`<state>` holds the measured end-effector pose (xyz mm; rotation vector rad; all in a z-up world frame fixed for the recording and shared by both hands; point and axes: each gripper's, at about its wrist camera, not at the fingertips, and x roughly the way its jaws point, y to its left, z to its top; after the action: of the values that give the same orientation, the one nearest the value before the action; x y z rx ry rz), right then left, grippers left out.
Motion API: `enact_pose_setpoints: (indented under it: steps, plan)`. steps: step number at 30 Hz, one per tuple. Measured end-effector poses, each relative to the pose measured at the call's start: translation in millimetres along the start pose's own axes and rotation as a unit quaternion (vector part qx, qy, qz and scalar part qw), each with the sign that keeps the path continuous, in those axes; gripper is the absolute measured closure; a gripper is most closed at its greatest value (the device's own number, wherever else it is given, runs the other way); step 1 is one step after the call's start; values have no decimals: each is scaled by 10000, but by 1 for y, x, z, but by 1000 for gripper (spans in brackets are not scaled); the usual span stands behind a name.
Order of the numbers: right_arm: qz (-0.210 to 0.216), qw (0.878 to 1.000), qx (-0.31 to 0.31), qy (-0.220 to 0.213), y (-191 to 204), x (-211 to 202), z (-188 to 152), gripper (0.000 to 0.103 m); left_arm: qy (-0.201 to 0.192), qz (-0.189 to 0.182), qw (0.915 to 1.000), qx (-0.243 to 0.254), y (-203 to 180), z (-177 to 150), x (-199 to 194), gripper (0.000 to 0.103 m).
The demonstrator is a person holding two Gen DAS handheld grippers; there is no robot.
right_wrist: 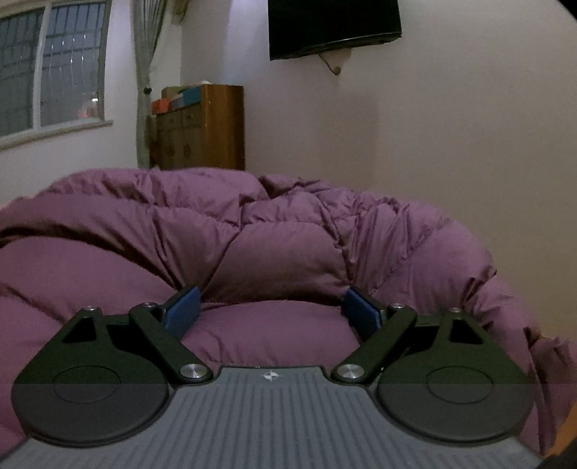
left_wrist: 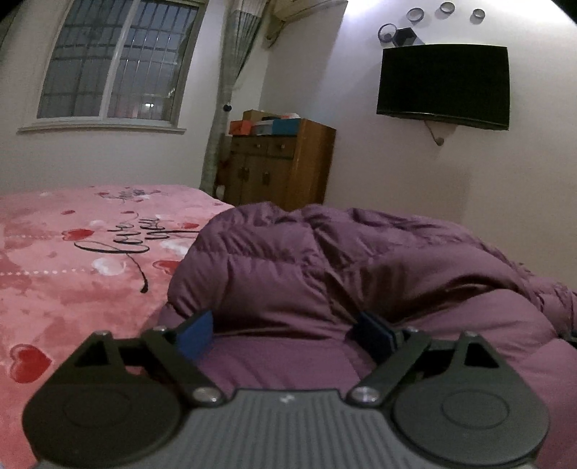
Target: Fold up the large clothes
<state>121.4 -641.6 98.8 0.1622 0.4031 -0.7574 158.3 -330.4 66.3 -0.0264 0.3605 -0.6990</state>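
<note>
Spreading wide, my left gripper and right gripper press into the purple down jacket heaped on the pink bedspread; its black script, partly covered, seems to read "Love".

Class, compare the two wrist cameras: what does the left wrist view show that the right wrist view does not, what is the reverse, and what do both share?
Only the left wrist view shows the pink heart-print blanket, the round wall ornaments above the television, and the television's full outline.

Only the right wrist view shows the purple down jacket filling the whole width, with no bedding visible.

Both share the jacket, the wall-mounted television, the wooden cabinet topped with boxes, the barred window, the curtain, and a gripper (left gripper, right gripper) with jaws open over the jacket.
</note>
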Motion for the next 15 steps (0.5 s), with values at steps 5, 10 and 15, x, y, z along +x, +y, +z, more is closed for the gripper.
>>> enact_pose_setpoints:
  steps: [5,10,15]
  plan:
    - [-153,9998,-110,-43,18,11,-5,0,21,-77,10000,27,4,-5,13,12]
    - [-118,9998,-72,-113,16,-1,-20,0,219,-93,9997,46,2,-1,6,12]
    - [81,9999,46,-133,-13,-45,-19,0,430,-64,9991,4,6,12,-35,6]
